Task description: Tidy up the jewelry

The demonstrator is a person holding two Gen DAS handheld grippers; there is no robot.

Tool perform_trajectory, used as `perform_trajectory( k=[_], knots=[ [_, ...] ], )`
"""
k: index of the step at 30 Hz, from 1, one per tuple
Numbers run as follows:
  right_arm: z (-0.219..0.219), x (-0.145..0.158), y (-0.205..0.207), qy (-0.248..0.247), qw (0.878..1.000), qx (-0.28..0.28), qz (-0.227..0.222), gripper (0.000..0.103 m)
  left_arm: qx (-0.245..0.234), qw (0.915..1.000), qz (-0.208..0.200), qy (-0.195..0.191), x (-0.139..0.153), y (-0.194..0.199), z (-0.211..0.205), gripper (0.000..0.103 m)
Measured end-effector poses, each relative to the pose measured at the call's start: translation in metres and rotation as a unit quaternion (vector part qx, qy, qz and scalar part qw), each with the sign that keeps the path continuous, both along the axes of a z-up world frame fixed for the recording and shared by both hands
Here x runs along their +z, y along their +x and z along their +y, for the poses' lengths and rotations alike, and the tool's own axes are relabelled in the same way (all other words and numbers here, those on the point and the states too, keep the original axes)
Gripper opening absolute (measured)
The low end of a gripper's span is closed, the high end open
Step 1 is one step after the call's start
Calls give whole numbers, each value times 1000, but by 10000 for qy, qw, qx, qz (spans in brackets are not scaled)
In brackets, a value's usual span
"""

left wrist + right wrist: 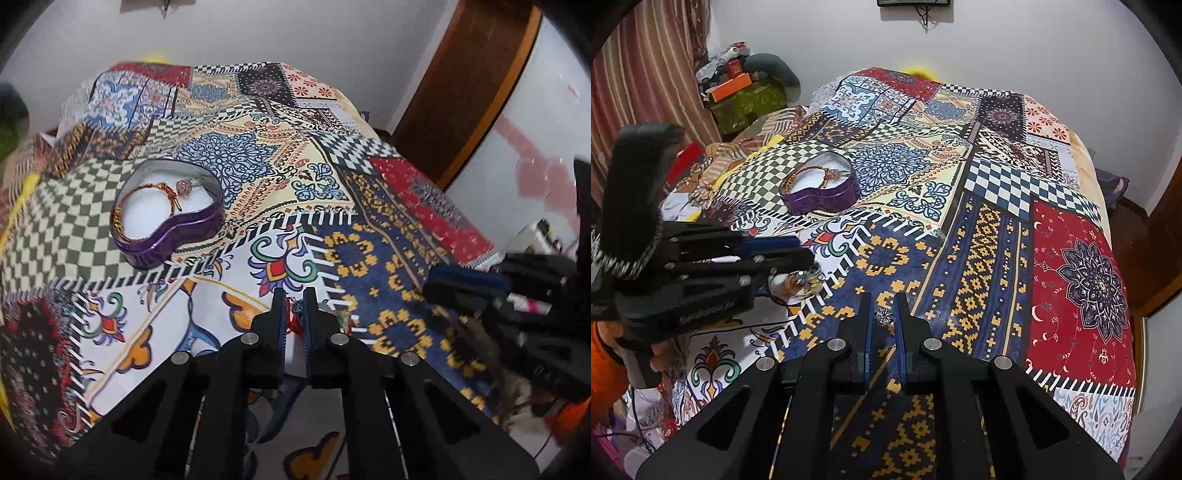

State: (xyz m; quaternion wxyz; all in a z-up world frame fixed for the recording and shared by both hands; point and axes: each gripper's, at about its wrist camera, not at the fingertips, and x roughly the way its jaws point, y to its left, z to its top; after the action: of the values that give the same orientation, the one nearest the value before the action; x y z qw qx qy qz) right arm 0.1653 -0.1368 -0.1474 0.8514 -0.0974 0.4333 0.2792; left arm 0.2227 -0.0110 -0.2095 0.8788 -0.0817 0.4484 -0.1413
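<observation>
- Both jaw pairs are nearly closed: my left gripper point(294, 306) pinches a red beaded piece point(294, 322); my right gripper point(884, 310) nips a small sparkly ornament point(884, 316).
- Ahead-left of both sits the purple heart tin point(170, 225), a bracelet point(162, 192) inside.
- Only my right view shows jewelry point(803, 282) at the left gripper's tips.

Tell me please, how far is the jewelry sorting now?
Done: a gold chain and a beaded piece lie in the purple heart-shaped tin. In hand: the left gripper is shut on a red piece, the right gripper on a sparkly one. Left: placing both in the tin.
</observation>
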Motion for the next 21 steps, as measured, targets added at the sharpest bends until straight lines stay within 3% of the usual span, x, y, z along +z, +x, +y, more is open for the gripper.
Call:
perform_trajectory(
  k=[1, 21],
  knots=[
    [0, 0, -1, -4, 10000, 16, -8, 9, -16, 10000, 11, -46, 0, 0, 0, 0],
    [1, 17, -8, 119, 9998, -20, -170, 9, 160, 9967, -760, 242, 58, -49, 16, 0]
  ],
)
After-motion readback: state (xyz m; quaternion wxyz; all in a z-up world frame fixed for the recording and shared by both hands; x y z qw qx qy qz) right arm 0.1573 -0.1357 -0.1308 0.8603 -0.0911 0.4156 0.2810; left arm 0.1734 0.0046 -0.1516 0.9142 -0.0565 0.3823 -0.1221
